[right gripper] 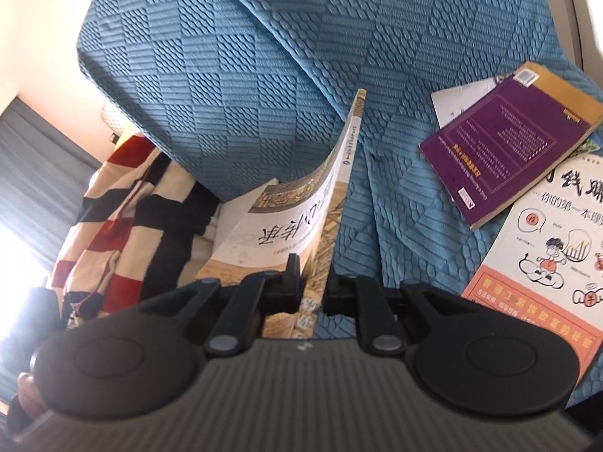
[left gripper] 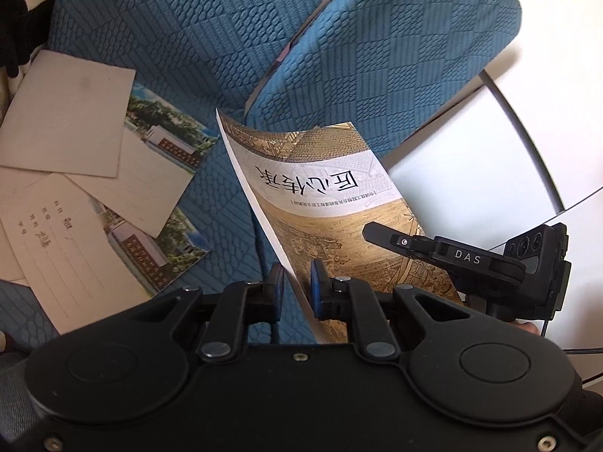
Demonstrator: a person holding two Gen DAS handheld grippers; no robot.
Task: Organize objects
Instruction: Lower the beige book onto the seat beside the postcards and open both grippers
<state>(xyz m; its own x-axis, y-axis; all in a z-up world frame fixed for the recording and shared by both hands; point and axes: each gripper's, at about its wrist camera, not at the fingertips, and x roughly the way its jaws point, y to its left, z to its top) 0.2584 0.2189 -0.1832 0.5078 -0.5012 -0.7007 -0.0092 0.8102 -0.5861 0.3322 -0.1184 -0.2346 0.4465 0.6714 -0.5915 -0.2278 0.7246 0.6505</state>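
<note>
Gripping gold booklet (left gripper: 339,203), both fingers (left gripper: 316,289)

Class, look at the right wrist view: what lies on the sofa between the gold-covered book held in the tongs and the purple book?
Nothing but bare blue sofa cover lies between the gold-covered book and the purple book, seen in the right wrist view.

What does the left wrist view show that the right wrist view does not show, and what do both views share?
Only the left wrist view shows the beige cards and photo postcards and the right gripper from outside. Only the right wrist view shows the purple book, the cartoon-cover book and the striped cloth. Both share the blue textured sofa and the golden booklet, which the left gripper and the right gripper each clamp.
</note>
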